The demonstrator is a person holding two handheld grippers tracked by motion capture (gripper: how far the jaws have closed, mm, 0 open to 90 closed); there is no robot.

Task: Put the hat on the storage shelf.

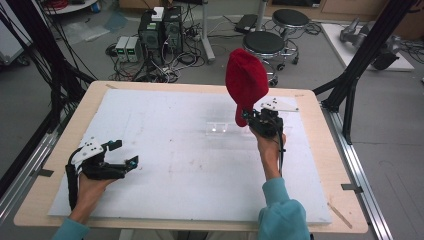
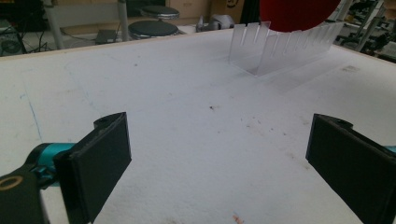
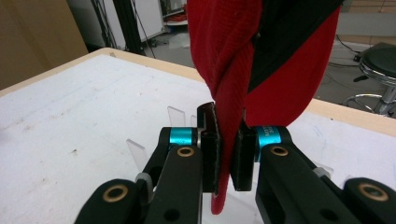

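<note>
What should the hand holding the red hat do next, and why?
Probably lower the red hat toward the clear slotted rack. The right gripper is clamped on its edge and holds it above the rack, while the left gripper is open, with nothing between its jaws.

**Left tool wide open and low, right tool clamped tight and raised**

My left hand (image 1: 87,192) comes in at the near left, forearm angled slightly inward, wrist low. Its tool, the left tool (image 1: 125,153), points to the right across the tabletop, jaws spread wide with nothing between them. Over on the right, my arm in its teal sleeve (image 1: 280,212) reaches forward, the forearm bare above the cuff. My right hand (image 1: 270,140) holds the right tool (image 3: 226,161) lifted and pointing up and away, jaws pinched close on a fold of red cloth.
</note>
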